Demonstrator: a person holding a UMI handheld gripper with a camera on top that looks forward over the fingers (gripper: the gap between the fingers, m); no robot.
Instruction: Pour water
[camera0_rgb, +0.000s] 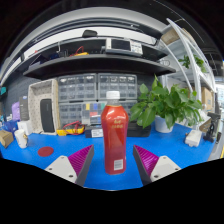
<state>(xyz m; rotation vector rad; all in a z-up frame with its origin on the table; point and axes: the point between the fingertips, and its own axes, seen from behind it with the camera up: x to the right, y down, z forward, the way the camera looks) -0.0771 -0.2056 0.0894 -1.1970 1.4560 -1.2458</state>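
Through the gripper view we saw the claw (113, 160) with its purple pads (80, 160) clamped on a red plastic bottle with a white cap (114, 135), held upright between them above the blue table (180, 145). A green potted plant (168, 103) stood beyond, to the right.

Gripper (114, 162) held level, pointing forward, low over the table (40, 165). Two fingers spread apart, purple pads (80, 160) facing inward. A red bottle (115, 135) stands between them; contact with either pad cannot be told.
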